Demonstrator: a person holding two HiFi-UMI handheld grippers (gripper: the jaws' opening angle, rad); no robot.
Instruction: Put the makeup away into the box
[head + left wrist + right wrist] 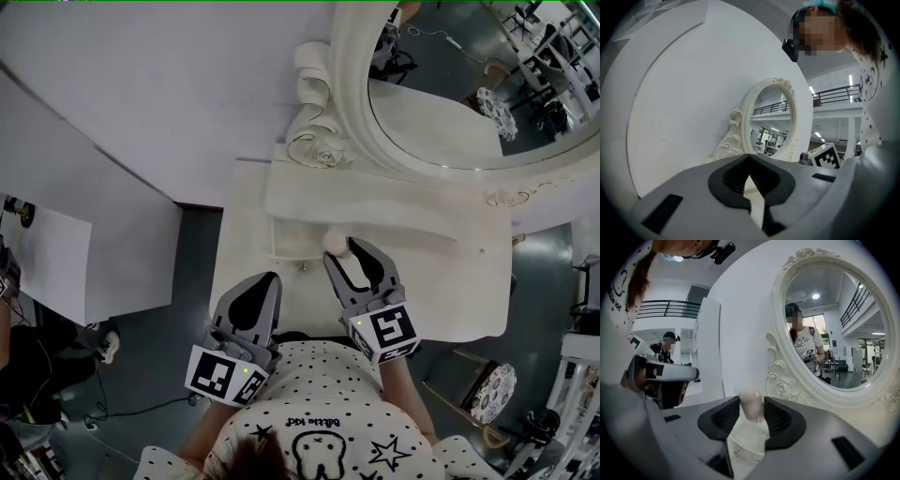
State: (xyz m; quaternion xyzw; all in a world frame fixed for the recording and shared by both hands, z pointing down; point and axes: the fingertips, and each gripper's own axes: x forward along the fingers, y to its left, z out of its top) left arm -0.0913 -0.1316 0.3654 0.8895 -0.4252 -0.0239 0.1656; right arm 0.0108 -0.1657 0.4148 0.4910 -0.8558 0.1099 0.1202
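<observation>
On the white table point(246, 234) in the head view, both hands reach forward from the body, with the left claw point(251, 302) lying low and nearly level over the near edge. The right claw point(344, 251) points further ahead towards the mirror point(450, 94), tilted slightly down, and carries a pale rounded makeup piece point(335, 244) at its tips

In the left gripper view, the left claw point(750, 180) is clenched on nothing

In the right gripper view, the right claw point(751, 404) is grasping the makeup piece point(751, 408) above a white front with a small knob point(737, 453)
</observation>
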